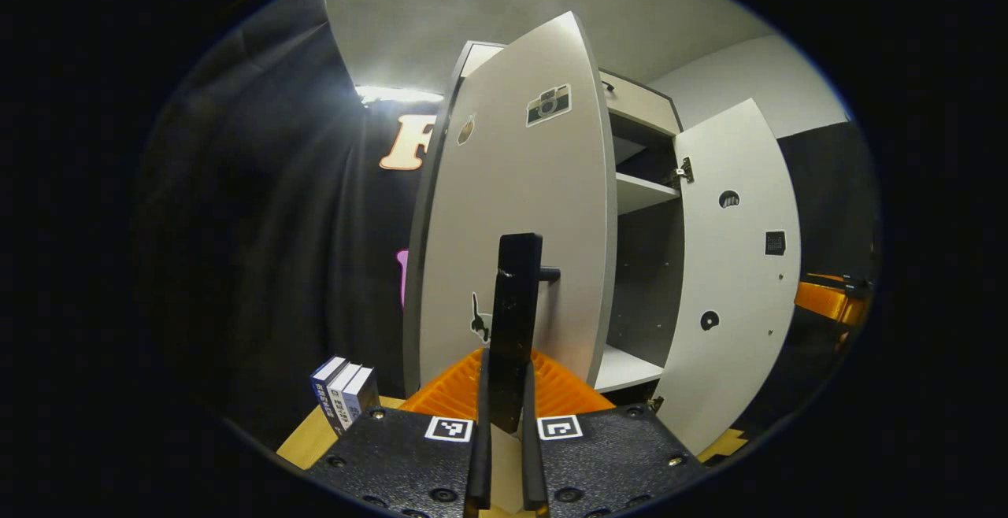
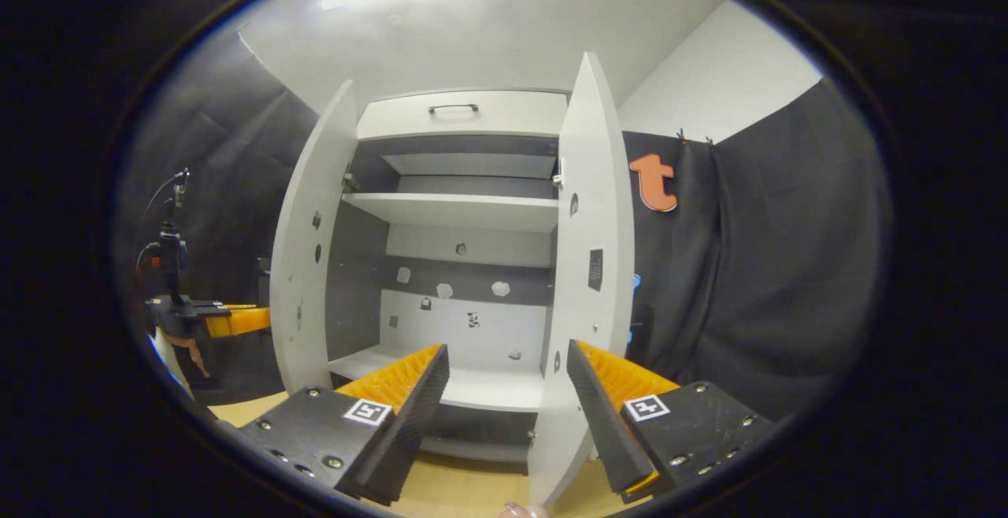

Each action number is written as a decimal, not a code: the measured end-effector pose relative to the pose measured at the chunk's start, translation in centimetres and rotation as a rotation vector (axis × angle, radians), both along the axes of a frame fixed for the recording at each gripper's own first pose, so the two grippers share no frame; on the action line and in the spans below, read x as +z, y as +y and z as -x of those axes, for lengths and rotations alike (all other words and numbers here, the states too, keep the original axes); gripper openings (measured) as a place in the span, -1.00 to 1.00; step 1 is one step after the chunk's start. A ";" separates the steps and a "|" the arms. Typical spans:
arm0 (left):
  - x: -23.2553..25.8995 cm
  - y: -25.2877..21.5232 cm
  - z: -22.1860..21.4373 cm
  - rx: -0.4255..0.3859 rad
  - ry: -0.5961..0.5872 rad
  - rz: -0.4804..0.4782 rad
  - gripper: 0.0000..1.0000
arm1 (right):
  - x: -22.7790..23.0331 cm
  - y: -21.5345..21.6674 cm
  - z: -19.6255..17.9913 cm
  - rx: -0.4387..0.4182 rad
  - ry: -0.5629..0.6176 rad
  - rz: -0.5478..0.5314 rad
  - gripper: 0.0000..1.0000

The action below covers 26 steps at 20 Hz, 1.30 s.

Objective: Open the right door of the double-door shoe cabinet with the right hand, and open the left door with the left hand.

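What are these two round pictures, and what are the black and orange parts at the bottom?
A person holds a two-finger tool in each hand; a camera rides on each. In the left gripper view, the left gripper is closed on the black bar handle of the white left cabinet door, which is swung open. In the right gripper view, the right gripper is open and holds nothing; the white right cabinet door stands open edge-on between its orange ribbed fingers. Bare white shelves show inside. Three small books stand on the wooden surface.
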<state>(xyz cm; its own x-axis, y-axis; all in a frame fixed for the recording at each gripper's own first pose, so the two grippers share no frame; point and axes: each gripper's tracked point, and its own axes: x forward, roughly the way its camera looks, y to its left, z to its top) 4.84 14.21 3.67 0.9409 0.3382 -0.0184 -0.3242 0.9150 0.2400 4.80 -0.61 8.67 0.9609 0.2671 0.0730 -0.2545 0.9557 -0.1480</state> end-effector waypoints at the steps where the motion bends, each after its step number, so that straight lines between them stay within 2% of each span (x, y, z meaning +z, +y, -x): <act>1: 0.1 0.2 0.1 0.007 -0.002 -0.004 -0.69 | -0.1 0.2 -0.1 0.001 0.002 0.000 0.77; 2: 0.2 0.5 0.3 0.017 -0.003 -0.010 -0.69 | -0.1 0.4 0.0 0.002 0.002 0.000 0.84; 3: 0.5 0.9 0.6 0.028 -0.010 -0.024 -0.72 | -0.2 0.6 -0.2 0.004 0.003 -0.001 0.77; 8: 1.5 3.6 1.6 0.118 -0.037 -0.069 -0.83 | -0.4 2.0 -0.6 0.015 0.011 -0.013 0.77; 11: 1.3 5.0 2.8 0.158 -0.001 -0.101 -0.91 | -0.7 3.0 -0.8 0.026 0.023 -0.019 0.77; 13: 1.3 4.9 2.2 0.136 -0.008 -0.087 -0.98 | -0.9 3.3 -0.7 0.026 0.024 -0.011 0.84; 26: 1.6 4.8 2.5 0.092 -0.011 -0.077 -0.98 | -0.5 5.0 -0.5 0.012 0.027 0.000 0.77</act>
<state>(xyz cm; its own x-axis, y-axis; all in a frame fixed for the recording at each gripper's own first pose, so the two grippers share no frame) 2.37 19.00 5.25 0.9059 0.4230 0.0213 -0.4089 0.8604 0.3041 5.35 4.39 8.17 0.9593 0.2785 0.0469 -0.2697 0.9526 -0.1409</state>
